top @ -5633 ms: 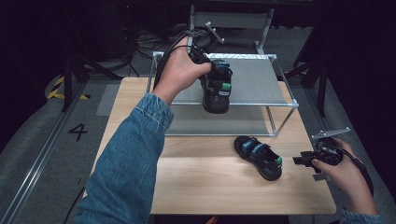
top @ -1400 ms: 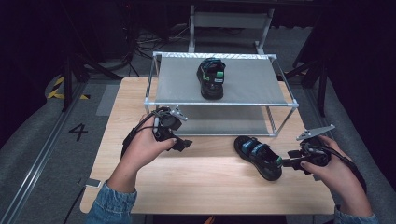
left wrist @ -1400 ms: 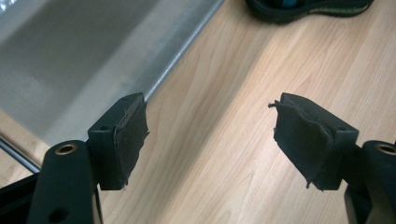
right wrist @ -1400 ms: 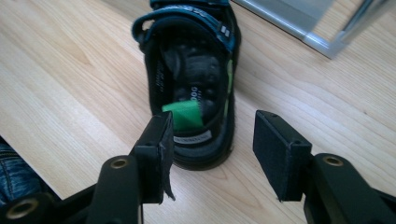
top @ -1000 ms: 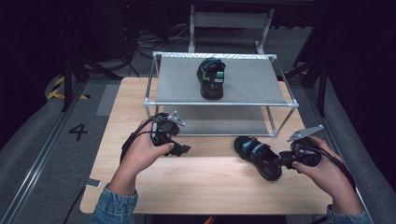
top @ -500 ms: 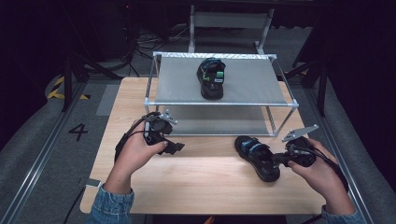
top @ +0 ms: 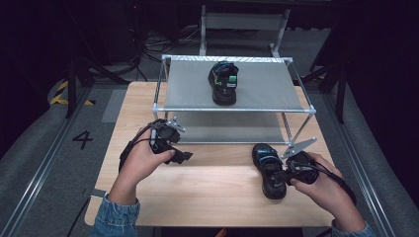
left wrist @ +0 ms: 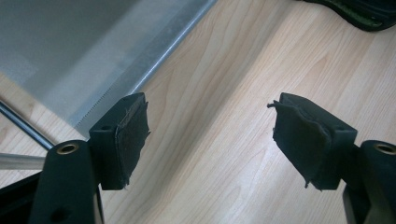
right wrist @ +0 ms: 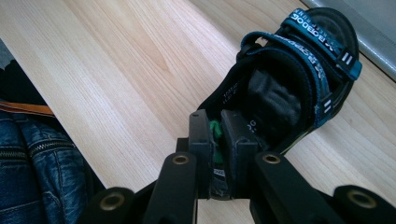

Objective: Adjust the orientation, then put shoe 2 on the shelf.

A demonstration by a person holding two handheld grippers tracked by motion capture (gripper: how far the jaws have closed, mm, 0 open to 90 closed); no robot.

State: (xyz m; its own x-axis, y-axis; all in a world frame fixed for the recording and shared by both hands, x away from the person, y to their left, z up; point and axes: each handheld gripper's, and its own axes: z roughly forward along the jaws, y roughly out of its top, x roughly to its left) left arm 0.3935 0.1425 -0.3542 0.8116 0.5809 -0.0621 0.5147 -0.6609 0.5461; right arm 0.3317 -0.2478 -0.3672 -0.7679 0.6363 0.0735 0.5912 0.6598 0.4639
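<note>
One black sandal with teal straps [top: 224, 81] stands on the top shelf of a metal rack [top: 188, 89]. Its match [top: 269, 168] lies on the wooden table [top: 212, 197] in front of the rack's right post. My right gripper [top: 282, 174] is at that sandal's heel. In the right gripper view the jaws [right wrist: 215, 126] are shut on the heel edge of the sandal [right wrist: 289, 84], a green tab pinched between the pads. My left gripper [top: 185, 157] hovers open over the table near the rack's left front. Its pads [left wrist: 128, 133] stand wide apart with bare wood between them.
The rack's grey lower shelf [top: 232, 131] lies under the top one, with thin metal posts at the corners. A denim sleeve [right wrist: 37, 154] lies close behind the right gripper. Cables and a stand [top: 242, 22] sit on the dark floor beyond the table.
My right gripper slid left to the sandal's heel and shut on it. The left hand, which earlier set the other sandal on the top shelf, drew back to the table.
</note>
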